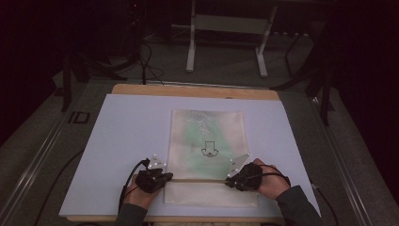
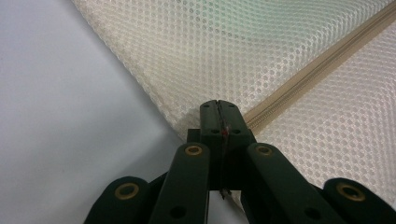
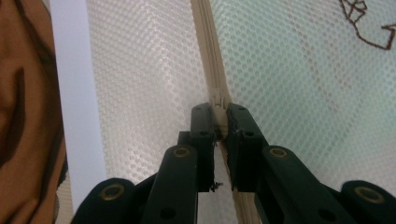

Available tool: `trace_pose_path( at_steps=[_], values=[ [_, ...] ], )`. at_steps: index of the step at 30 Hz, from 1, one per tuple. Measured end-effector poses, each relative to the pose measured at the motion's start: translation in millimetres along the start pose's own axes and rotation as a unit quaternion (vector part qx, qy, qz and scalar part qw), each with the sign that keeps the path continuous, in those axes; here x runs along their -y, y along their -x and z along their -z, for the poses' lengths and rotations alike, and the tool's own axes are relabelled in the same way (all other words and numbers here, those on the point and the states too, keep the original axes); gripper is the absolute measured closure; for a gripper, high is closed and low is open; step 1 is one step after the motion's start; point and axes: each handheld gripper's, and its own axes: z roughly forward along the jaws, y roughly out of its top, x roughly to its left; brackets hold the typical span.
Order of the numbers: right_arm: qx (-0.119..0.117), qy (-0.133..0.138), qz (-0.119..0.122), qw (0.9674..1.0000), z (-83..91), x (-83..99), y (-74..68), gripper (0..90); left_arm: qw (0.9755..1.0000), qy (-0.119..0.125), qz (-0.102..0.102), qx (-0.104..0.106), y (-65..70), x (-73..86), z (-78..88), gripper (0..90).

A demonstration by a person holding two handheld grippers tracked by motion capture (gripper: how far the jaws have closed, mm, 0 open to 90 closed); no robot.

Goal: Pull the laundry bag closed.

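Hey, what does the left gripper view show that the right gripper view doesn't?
Left gripper view: the left gripper shut on the corner of the cream mesh zip bag where its zipper ends, beside the pale blue-grey table sheet. Right gripper view: the right gripper shut on the zipper's pull tab, a dark outline drawing on the bag, and a brown wooden table edge. Both share the mesh, the zipper and shut black jaws.
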Motion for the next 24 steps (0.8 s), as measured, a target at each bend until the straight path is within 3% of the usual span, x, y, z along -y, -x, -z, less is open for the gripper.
trace_pose_path(
  at_steps=[24],
  values=[
    [0.003,0.003,-0.015,0.9999,8.0,15.7,2.7,82.5,1.0000,0.000,0.001,0.001,-0.1,0.0,0.0,89.5]
  ],
)
